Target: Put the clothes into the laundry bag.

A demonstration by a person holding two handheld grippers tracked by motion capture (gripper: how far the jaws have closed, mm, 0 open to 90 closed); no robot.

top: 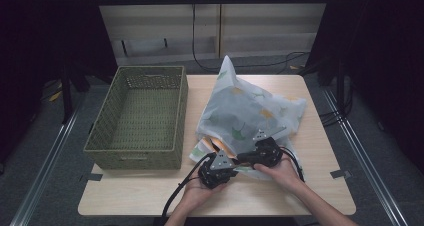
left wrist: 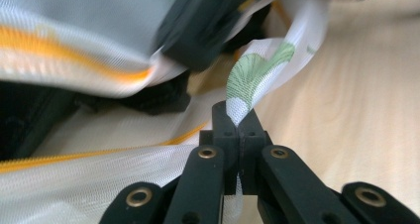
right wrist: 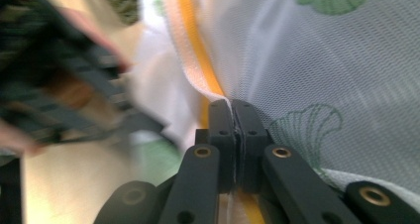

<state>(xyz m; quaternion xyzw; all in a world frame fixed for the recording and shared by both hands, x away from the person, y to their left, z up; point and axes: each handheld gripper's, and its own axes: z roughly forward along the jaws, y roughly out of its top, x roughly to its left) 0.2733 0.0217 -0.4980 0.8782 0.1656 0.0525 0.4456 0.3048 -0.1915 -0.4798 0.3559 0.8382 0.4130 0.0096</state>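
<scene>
White mesh bag (top: 247, 111) — ginkgo-leaf print, orange trim — lies crumpled on the table's right half.

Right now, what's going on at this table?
A person holds a gripper in each hand at the near edge of a white mesh bag printed with green and yellow leaves. The left gripper has its jaws shut on the bag's fabric, and the right gripper is shut on its orange-trimmed edge. A green woven basket sits beside it.

basket (top: 140, 118) left — bag (top: 250, 111) right, on table (top: 310, 191)
</scene>
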